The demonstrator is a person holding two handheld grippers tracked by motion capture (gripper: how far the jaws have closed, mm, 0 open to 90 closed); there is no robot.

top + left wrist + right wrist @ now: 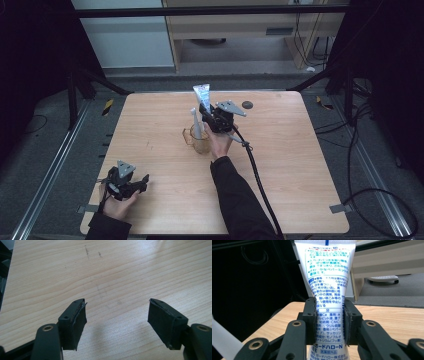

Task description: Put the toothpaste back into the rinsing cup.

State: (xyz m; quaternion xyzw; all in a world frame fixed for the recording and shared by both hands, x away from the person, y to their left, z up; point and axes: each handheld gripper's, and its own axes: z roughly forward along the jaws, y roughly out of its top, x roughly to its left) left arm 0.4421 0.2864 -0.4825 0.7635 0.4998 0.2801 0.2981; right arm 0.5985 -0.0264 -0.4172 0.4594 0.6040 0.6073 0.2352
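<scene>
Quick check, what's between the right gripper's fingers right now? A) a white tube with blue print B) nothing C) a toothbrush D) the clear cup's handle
A: in the right gripper view both pads of the right gripper press on the white tube, held upright above the clear cup, where a toothbrush already stands.

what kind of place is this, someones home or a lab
Most likely a lab or recording setup, not a home: a bare wooden table stands inside a dark metal frame, loose cables trail over a grey floor, and plain cabinets stand behind.
</scene>
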